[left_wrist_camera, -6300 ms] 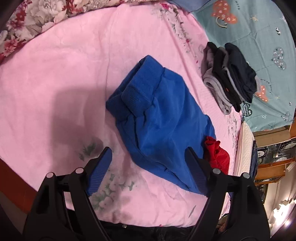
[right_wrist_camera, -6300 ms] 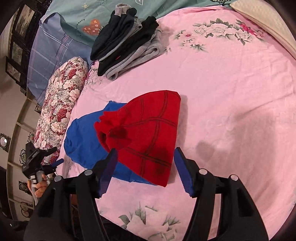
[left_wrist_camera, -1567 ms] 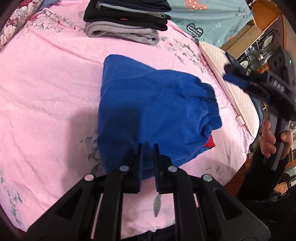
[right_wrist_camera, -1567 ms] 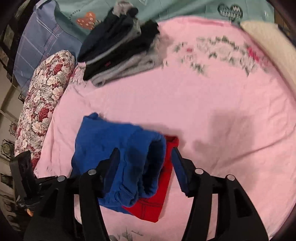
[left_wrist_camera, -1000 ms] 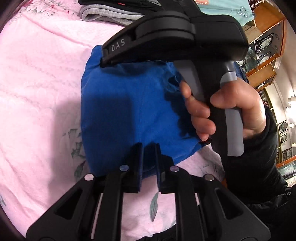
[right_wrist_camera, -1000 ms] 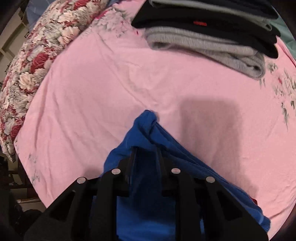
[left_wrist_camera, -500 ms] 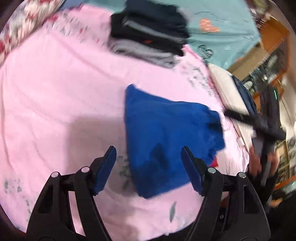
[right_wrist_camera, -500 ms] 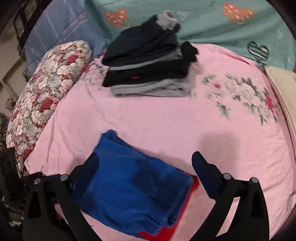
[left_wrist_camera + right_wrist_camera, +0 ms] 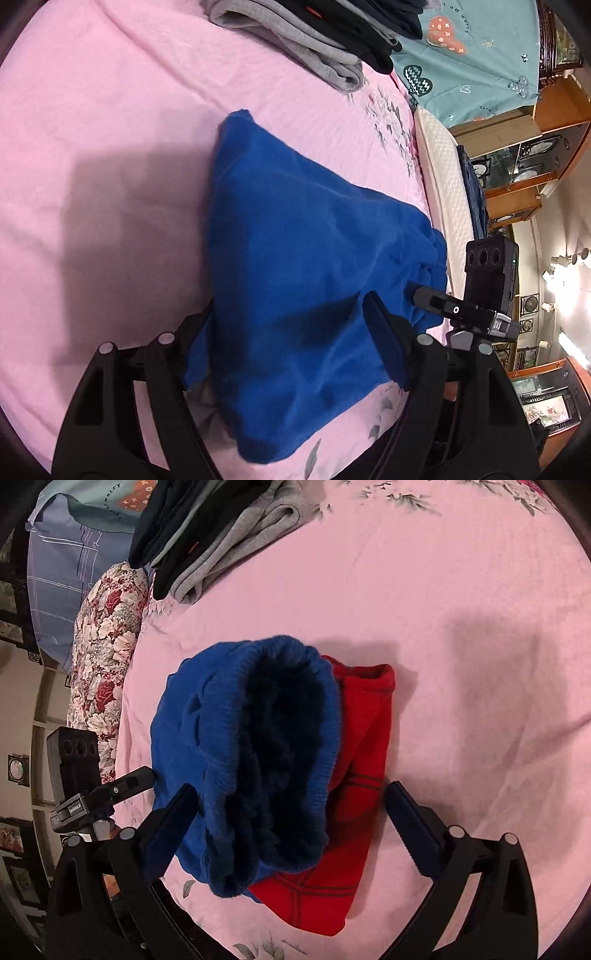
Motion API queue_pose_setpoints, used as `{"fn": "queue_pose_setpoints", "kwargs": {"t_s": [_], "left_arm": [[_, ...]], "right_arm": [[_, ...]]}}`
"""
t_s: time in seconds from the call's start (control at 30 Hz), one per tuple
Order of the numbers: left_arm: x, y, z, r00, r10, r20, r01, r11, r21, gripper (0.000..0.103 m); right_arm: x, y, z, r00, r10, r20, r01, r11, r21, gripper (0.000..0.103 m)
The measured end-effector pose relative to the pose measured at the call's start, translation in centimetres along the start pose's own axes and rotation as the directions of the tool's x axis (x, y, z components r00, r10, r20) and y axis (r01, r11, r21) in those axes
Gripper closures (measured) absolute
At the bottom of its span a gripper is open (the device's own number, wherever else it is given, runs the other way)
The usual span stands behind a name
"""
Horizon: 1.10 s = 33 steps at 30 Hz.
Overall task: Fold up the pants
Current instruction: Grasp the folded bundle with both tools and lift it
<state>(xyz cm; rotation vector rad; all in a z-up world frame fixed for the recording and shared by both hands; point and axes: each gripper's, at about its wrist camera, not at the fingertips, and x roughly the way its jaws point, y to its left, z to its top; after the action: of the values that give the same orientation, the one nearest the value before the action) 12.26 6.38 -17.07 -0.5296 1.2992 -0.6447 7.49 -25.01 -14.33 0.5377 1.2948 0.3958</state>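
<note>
Folded blue fleece pants [image 9: 295, 258] lie on the pink bedsheet [image 9: 92, 129]. In the right wrist view their ribbed waistband [image 9: 258, 746] gapes toward the camera, lying on top of folded red plaid pants [image 9: 354, 805]. My left gripper [image 9: 291, 339] is open, its fingers on either side of the near end of the blue pants. My right gripper [image 9: 291, 819] is open, straddling the waistband end of both garments. Each gripper's body shows in the other's view, the right one [image 9: 480, 295] and the left one [image 9: 85, 786].
A stack of folded grey, black and navy clothes [image 9: 314, 33] sits at the far side of the bed, also in the right wrist view [image 9: 210, 535]. A floral pillow [image 9: 103, 657], a teal quilt [image 9: 480, 66], a cream pillow [image 9: 447, 195] and wooden cabinets [image 9: 532, 166] border the bed.
Both grippers have moved in close to the blue pants from opposite ends; half a second ago they stood further back with the jaws just as open.
</note>
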Motion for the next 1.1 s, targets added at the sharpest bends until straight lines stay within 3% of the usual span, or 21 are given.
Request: {"fn": "queue_pose_setpoints", "kwargs": {"t_s": [0.13,0.23,0.27,0.33,0.43,0.57,0.67,0.77,0.87,1.03,1.1], "left_arm": [[1.0,-1.1,0.3,1.0,0.003,-0.02,-0.003,1.0,0.021,0.028],[1.1,-1.7,-0.2,0.999,0.033,-0.011,-0.032,0.997,0.065,0.053],[1.1,-1.7,-0.4,0.999,0.043,-0.005,-0.043,0.997,0.071,0.06],[0.9,-1.8,-0.5,0.999,0.046,0.007,-0.046,0.996,0.073,0.066],[-0.4,-3.1,-0.9,0.995,0.073,0.066,-0.081,0.989,0.122,0.072],[-3.0,-4.8,-1.4,0.986,0.084,0.147,-0.111,0.977,0.183,0.073],[-5.7,-5.8,0.0,0.979,0.074,0.189,-0.114,0.972,0.208,0.073],[-9.1,-8.0,4.3,0.962,0.102,0.252,-0.165,0.956,0.244,0.073],[-12.7,-10.9,11.4,0.944,0.114,0.31,-0.192,0.954,0.231,0.073],[-16.6,-15.5,24.8,0.913,0.171,0.371,-0.265,0.939,0.218,0.071],[-16.3,-16.2,28.5,0.901,0.211,0.378,-0.305,0.929,0.209,0.068]], "right_arm": [[0.4,0.4,0.2,1.0,0.024,0.014,-0.024,1.0,-0.02,0.001],[0.4,0.4,0.1,0.999,0.048,0.009,-0.048,0.998,-0.032,0.001],[0.4,0.4,0.0,0.998,0.052,0.016,-0.052,0.998,-0.034,0.004],[0.2,0.0,-0.3,0.998,0.052,0.033,-0.051,0.998,-0.035,0.048],[0.2,0.3,-0.4,0.998,0.038,0.059,-0.035,0.998,-0.057,0.055],[-1.1,3.2,-0.8,0.992,-0.025,0.126,0.044,0.988,-0.151,0.057],[-2.3,4.5,-0.4,0.986,-0.01,0.166,0.041,0.982,-0.184,0.058],[-3.6,6.5,1.5,0.982,0.017,0.187,0.026,0.973,-0.227,0.058],[-5.5,9.8,5.3,0.974,0.038,0.225,0.031,0.955,-0.295,0.058],[-10.2,17.6,16.6,0.941,0.06,0.332,0.078,0.919,-0.386,0.058],[-11.4,19.8,21.9,0.932,0.06,0.356,0.087,0.921,-0.381,0.058]]}}
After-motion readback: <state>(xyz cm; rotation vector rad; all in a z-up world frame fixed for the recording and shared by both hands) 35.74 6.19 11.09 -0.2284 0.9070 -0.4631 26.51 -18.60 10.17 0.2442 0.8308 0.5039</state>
